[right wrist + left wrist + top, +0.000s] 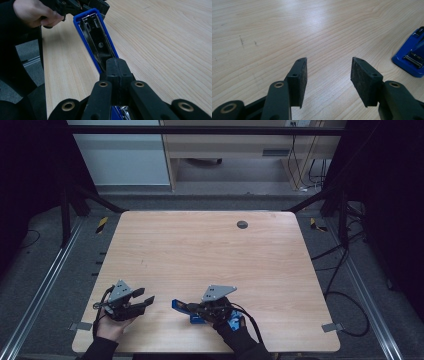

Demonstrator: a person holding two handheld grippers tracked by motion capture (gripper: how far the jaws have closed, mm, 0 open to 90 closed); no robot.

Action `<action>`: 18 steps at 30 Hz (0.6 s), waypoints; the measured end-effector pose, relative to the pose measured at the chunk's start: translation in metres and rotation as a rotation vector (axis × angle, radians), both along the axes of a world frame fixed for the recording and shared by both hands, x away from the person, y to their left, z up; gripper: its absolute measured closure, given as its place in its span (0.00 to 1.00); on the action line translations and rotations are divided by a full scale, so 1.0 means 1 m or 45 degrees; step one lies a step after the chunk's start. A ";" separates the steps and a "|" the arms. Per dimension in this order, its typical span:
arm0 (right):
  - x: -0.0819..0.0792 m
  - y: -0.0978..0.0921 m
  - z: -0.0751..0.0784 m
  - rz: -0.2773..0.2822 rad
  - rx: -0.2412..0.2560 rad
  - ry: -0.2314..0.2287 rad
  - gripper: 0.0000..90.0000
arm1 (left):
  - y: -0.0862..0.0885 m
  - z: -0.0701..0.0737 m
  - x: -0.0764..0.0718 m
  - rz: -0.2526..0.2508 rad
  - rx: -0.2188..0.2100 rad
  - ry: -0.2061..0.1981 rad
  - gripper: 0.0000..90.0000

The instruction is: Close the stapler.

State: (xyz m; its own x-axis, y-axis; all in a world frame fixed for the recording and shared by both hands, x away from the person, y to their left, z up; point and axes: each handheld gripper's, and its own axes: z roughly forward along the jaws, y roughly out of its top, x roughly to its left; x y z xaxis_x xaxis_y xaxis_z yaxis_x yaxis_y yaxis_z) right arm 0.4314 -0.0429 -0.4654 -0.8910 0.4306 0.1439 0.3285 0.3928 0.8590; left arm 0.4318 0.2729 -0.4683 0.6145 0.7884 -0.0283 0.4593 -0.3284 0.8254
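Note:
A blue stapler lies near the table's front edge, its blue base and metal channel stretching away from my right gripper. The right gripper's jaws are pressed together at the near end of that channel, shut on the stapler. My left gripper hovers just left of it, pointing right, and is open with nothing between its pads. The stapler's front end lies to the right of and beyond the left gripper's jaws. The left gripper and the hand holding it sit past the stapler's tip.
The light wooden table has a dark round grommet near its far edge. Metal rails, cables and dark frame legs surround it on the floor. A desk and cabinet stand beyond the far edge.

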 end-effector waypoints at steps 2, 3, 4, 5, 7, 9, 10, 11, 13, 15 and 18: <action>0.000 -0.001 0.000 0.001 0.001 -0.001 1.00 | 0.000 0.000 0.000 0.000 -0.002 -0.002 0.52; -0.001 -0.002 0.001 0.000 0.000 0.002 1.00 | 0.000 0.000 0.000 0.001 -0.001 -0.003 0.52; -0.001 -0.002 0.001 0.000 0.001 0.001 1.00 | 0.000 0.000 0.000 -0.001 -0.001 -0.003 0.52; -0.001 -0.003 0.001 -0.002 0.001 0.001 1.00 | 0.000 0.000 0.000 0.000 -0.001 -0.003 0.52; -0.002 -0.005 0.001 -0.002 0.004 0.001 1.00 | 0.000 0.000 0.000 -0.002 0.003 -0.005 0.52; -0.003 -0.007 0.003 -0.005 0.003 -0.002 1.00 | 0.000 0.001 0.000 -0.002 0.011 -0.011 0.52; -0.003 -0.009 0.003 -0.008 0.005 -0.001 1.00 | 0.000 0.001 -0.001 0.001 0.005 -0.014 0.52; -0.003 -0.010 0.003 -0.010 0.008 -0.003 1.00 | 0.001 0.001 -0.001 0.001 0.003 -0.013 0.52; -0.004 -0.013 0.004 -0.016 0.009 0.002 1.00 | 0.001 0.001 -0.001 0.000 0.004 -0.015 0.52; -0.004 -0.015 0.004 -0.022 0.012 0.003 1.00 | 0.000 0.001 -0.001 0.001 0.005 -0.015 0.52; -0.004 -0.017 0.004 -0.024 0.008 0.000 1.00 | 0.001 0.001 -0.001 -0.003 0.004 -0.017 0.52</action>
State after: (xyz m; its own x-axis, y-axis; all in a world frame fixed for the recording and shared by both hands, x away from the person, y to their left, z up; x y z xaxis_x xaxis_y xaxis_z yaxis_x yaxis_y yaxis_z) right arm 0.4272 -0.0598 -0.4614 -0.8828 0.4464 0.1465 0.3356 0.3809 0.8615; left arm 0.4306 0.2734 -0.4670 0.6169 0.7869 -0.0175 0.4474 -0.3322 0.8304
